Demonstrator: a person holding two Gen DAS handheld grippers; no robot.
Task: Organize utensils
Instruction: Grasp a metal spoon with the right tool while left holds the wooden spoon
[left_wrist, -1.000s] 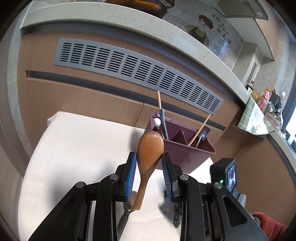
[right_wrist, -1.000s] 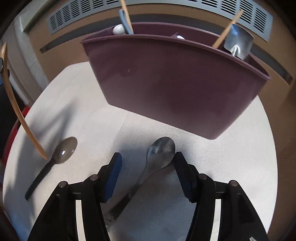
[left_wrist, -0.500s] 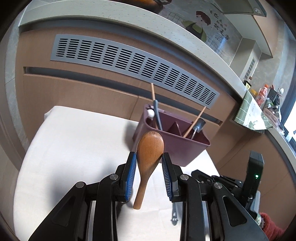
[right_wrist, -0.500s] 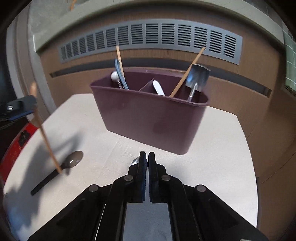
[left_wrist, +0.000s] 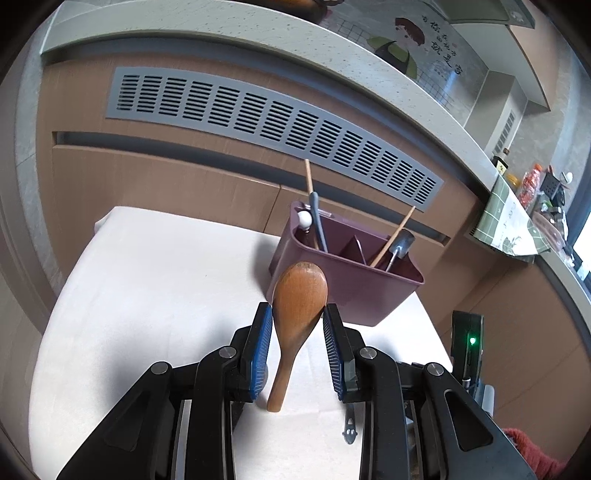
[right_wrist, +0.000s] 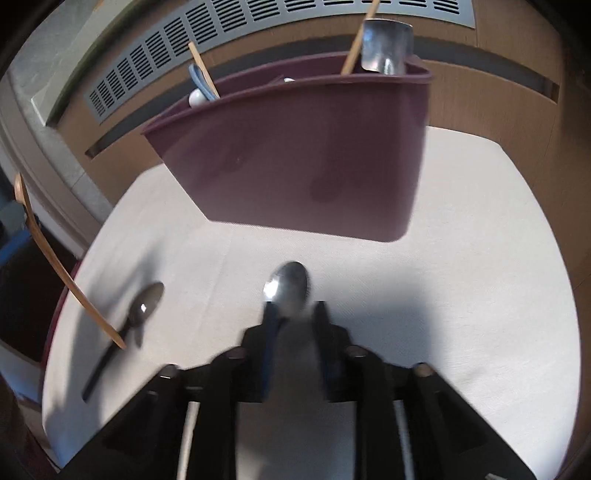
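Note:
A wooden spoon (left_wrist: 299, 295) hangs bowl-up above the white cloth-covered table (left_wrist: 147, 277), and my left gripper (left_wrist: 297, 308) is shut on the edges of its bowl. Behind it stands a maroon divided caddy (left_wrist: 369, 299) with several utensils upright in it. In the right wrist view, a metal spoon (right_wrist: 290, 282) pokes out bowl-first in front of the caddy (right_wrist: 295, 166). My right gripper (right_wrist: 295, 310) is blurred and its jaws are opening with that spoon between them; the pads do not press on it. A dark spoon (right_wrist: 142, 308) lies on the cloth to the left.
The held wooden spoon (right_wrist: 48, 251) crosses the left edge of the right wrist view. A brown cabinet front with a grey vent grille (left_wrist: 258, 114) rises just behind the table under a stone counter. A red sleeve (left_wrist: 532, 454) shows at the lower right.
The right gripper closed fully on the metal spoon, then its jaws parted again, and it tipped down closer to the caddy. The left gripper stayed put with the wooden spoon.

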